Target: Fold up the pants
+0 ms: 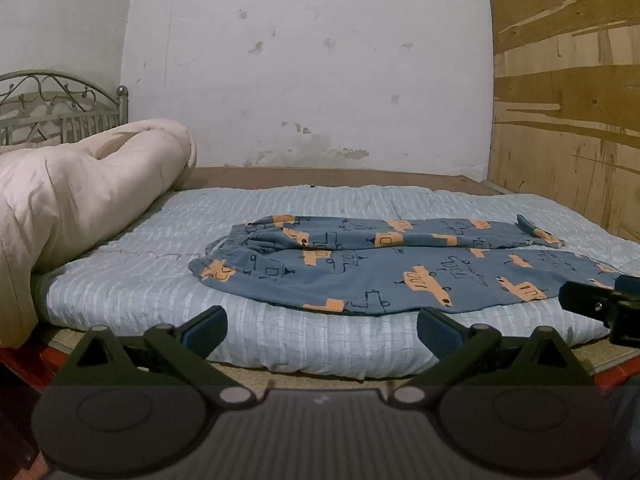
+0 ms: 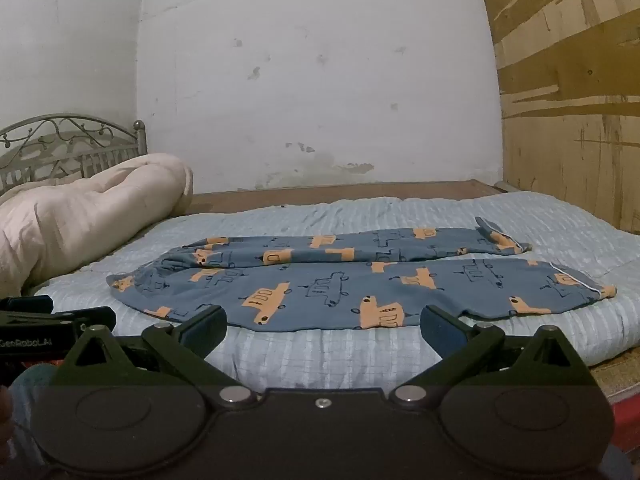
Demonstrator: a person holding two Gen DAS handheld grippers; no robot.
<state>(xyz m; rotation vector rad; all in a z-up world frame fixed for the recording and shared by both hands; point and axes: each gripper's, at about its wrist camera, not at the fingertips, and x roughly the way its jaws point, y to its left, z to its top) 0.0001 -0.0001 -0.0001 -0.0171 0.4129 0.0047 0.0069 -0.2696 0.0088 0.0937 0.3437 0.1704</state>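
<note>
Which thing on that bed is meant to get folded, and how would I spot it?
Find the bed's pale blue mattress pad. The pants lie flat across its middle, waistband toward the rolled cream duvet. Only they are darker blue with orange vehicles.

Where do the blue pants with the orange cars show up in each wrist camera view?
Left wrist view: the pants lie right of centre on the light blue mattress pad, waistband to the left, legs running off right.
Right wrist view: the pants lie across the middle, both leg cuffs in sight at right.
Shared landmark: the rolled cream comforter at the left, before the metal headboard.
</note>
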